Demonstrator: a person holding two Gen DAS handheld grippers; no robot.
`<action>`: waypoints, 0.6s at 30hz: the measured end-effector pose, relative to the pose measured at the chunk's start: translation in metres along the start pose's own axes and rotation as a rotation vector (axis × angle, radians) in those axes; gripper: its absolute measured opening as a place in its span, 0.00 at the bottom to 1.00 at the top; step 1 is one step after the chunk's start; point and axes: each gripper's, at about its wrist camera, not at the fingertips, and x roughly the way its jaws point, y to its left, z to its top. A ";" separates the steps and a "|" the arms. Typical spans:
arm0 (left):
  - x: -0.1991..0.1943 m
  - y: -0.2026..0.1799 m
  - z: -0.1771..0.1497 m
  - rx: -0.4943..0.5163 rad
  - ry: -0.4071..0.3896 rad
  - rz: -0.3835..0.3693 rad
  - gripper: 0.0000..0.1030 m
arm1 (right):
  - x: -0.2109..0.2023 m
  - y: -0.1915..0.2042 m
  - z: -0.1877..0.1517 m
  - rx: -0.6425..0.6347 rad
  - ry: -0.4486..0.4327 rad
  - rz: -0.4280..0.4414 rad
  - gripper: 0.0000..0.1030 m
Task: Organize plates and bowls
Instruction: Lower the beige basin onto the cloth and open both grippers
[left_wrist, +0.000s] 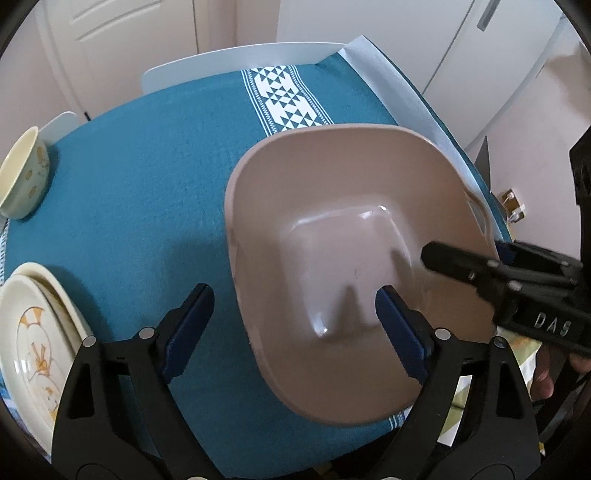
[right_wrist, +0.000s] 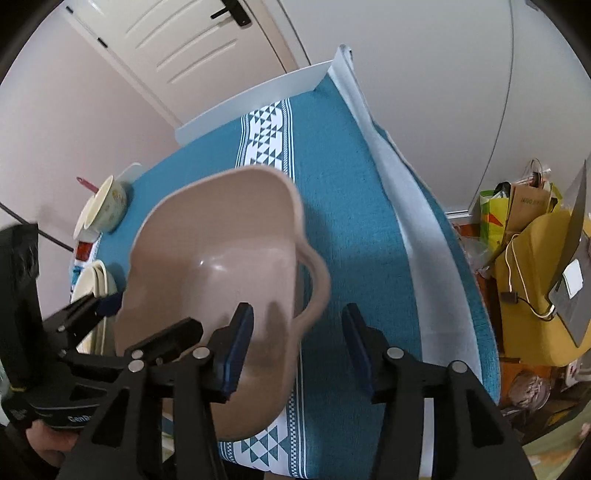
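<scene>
A beige plastic basin (left_wrist: 332, 206) (right_wrist: 221, 229) with side handles rests on the teal tablecloth (left_wrist: 147, 184). My left gripper (left_wrist: 293, 299) (right_wrist: 147, 317) is open and straddles the basin's left wall, one pad inside and one outside, neither touching it. At the opposite side, my right gripper (right_wrist: 297, 312) (left_wrist: 469, 251) is open around the handle (right_wrist: 316, 291), its pads apart from it. Cream patterned plates (left_wrist: 29, 332) (right_wrist: 94, 277) are stacked at the table's left edge. Farther back on the left stands a cream bowl (left_wrist: 24, 173) (right_wrist: 107, 203).
A pink utensil (right_wrist: 86, 184) sticks out of the bowl. White chair backs (left_wrist: 236, 59) stand behind the table. Right of the table, a laptop (right_wrist: 572, 266) rests on a yellow seat (right_wrist: 524, 314) with bags (right_wrist: 517, 206) behind. A patterned runner (left_wrist: 284, 99) crosses the cloth.
</scene>
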 end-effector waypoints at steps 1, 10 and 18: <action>-0.003 0.000 -0.001 0.000 0.001 0.000 0.86 | -0.004 0.001 0.000 -0.001 -0.005 -0.003 0.44; -0.060 0.011 -0.015 -0.004 -0.040 0.024 0.86 | -0.073 0.022 0.011 -0.057 -0.128 -0.058 0.54; -0.184 0.058 -0.012 -0.114 -0.310 0.083 0.92 | -0.139 0.122 0.043 -0.301 -0.320 0.083 0.97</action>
